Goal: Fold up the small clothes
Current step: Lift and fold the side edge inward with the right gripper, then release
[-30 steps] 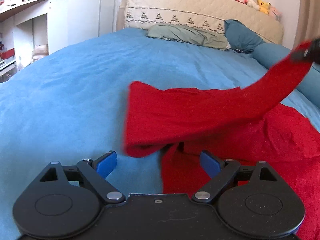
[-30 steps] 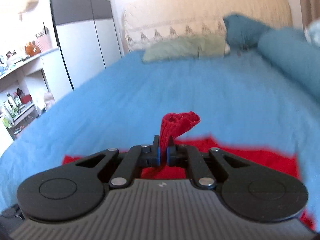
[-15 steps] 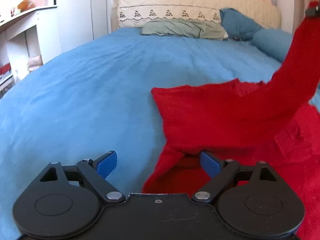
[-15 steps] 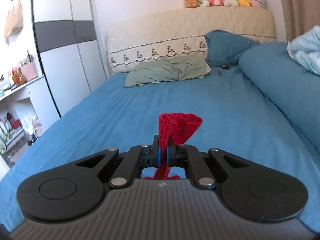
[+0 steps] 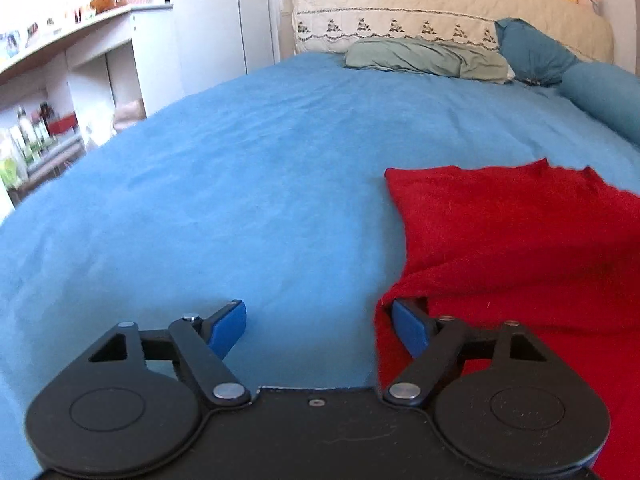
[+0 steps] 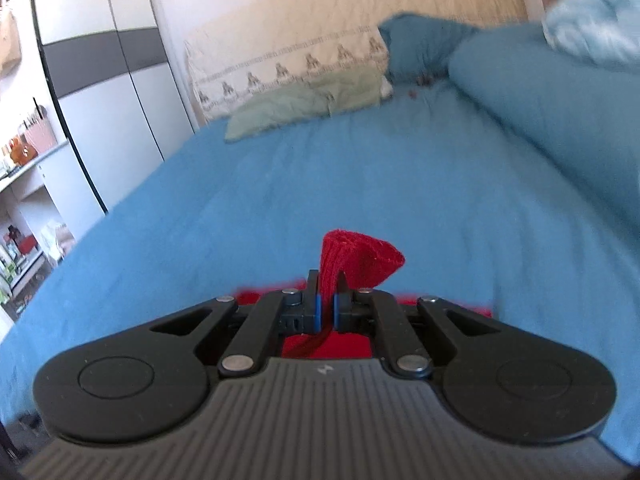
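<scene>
A red knit garment [image 5: 516, 236] lies on the blue bed sheet [image 5: 248, 184], right of centre in the left wrist view, with one layer folded over another. My left gripper [image 5: 320, 326] is open and empty, low over the sheet; its right fingertip [image 5: 408, 326] sits at the garment's left edge, under the folded layer. My right gripper [image 6: 327, 304] is shut on a red ribbed cuff [image 6: 360, 260] of the garment, which sticks up past the pads. More red cloth [image 6: 324, 346] hangs below it.
A green pillow [image 5: 424, 58] and a dark blue pillow [image 5: 532, 54] lie at the headboard [image 5: 440, 4]. A rolled blue duvet [image 6: 552, 96] with a pale blue cloth [image 6: 596, 28] on it runs along the right. White shelves [image 5: 60, 80] and a wardrobe [image 6: 104, 92] stand left.
The stretched red sleeve and the right gripper have left the left wrist view. The left gripper has shifted left, off the garment. The right gripper has tilted, still holding the cuff.
</scene>
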### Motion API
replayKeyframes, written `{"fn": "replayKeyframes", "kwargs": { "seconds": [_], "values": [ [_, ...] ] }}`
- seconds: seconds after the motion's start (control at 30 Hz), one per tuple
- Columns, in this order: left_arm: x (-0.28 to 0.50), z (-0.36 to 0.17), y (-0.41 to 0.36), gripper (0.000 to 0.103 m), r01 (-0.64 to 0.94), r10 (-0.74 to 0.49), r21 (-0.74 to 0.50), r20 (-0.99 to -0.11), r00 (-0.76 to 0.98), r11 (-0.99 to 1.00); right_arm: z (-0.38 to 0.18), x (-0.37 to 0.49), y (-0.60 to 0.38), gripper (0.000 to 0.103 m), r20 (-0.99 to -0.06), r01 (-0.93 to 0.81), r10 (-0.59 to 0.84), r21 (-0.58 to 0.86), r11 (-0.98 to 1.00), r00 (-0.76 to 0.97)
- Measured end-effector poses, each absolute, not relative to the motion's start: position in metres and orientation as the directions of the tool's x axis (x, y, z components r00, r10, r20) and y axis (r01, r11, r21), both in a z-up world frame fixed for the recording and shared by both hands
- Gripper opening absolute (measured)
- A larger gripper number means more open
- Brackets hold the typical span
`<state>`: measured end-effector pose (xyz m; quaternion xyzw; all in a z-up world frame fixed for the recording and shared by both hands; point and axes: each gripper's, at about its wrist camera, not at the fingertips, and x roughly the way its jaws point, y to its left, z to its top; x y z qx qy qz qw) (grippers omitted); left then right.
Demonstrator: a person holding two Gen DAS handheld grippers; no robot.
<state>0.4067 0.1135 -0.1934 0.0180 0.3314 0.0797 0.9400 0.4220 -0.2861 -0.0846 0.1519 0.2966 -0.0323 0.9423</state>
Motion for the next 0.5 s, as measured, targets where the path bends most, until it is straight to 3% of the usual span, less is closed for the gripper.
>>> {"fn": "replayKeyframes", "kwargs": {
  "seconds": [0.2,0.3,0.4,0.5],
  "values": [
    [0.399,-0.191,0.113,0.083,-0.120,0.152,0.094,-0.623,0.767,0.988,-0.133,0.401,-0.312,0.021,-0.601,0.169,0.058,0.314,0.934,0.797],
    [0.400,-0.191,0.111,0.083,-0.124,0.161,0.103,-0.626,0.763,0.987,-0.118,0.402,-0.315,0.021,-0.547,0.132,0.085,0.345,0.929,0.833],
    [0.399,-0.192,0.108,0.083,-0.123,0.171,0.120,-0.624,0.762,0.985,-0.099,0.391,-0.310,0.021,-0.431,0.053,0.113,0.353,0.934,0.895],
    [0.399,-0.192,0.109,0.083,-0.126,0.168,0.111,-0.627,0.761,0.986,-0.124,0.375,-0.314,0.021,-0.478,0.114,0.093,0.386,0.916,0.873]
  ]
}}
